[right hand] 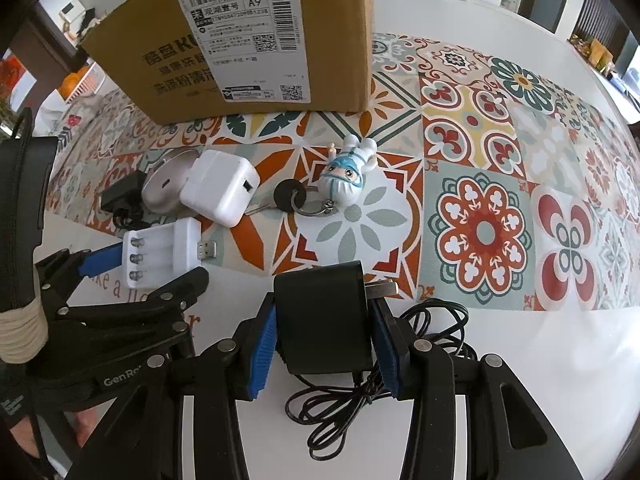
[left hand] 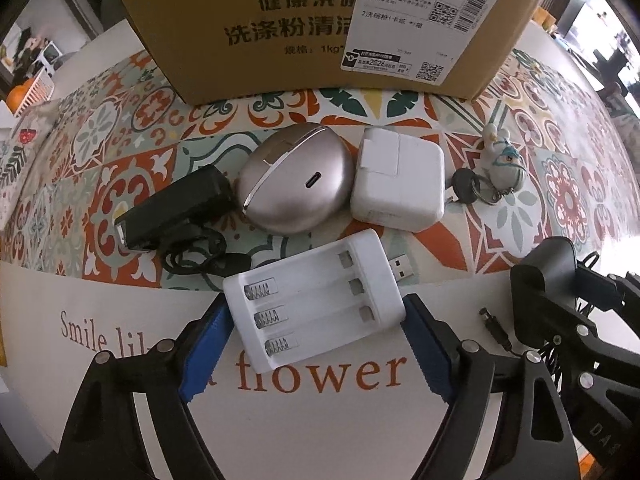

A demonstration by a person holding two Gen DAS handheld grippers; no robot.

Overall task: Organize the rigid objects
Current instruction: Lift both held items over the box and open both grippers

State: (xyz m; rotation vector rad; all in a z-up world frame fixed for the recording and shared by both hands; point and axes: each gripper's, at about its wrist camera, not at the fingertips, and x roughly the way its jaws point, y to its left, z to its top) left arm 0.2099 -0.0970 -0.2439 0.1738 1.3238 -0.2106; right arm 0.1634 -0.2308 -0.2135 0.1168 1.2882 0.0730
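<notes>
My left gripper (left hand: 316, 320) is shut on a white battery charger (left hand: 316, 300) with three empty slots and a USB plug; it also shows in the right wrist view (right hand: 160, 254). My right gripper (right hand: 326, 320) is shut on a black power adapter (right hand: 324, 320), its cable (right hand: 348, 404) trailing on the table; the adapter also shows in the left wrist view (left hand: 548, 280). Beyond lie a silver earbud case (left hand: 294, 184), a white cube charger (left hand: 398, 182), another black adapter (left hand: 176, 208) and a figurine keychain (left hand: 500, 160) with a key.
A large cardboard box (left hand: 320, 28) stands at the back on a patterned tablecloth (right hand: 480, 200). The near table part (left hand: 320, 412) is white with printed words. Room furniture shows far behind.
</notes>
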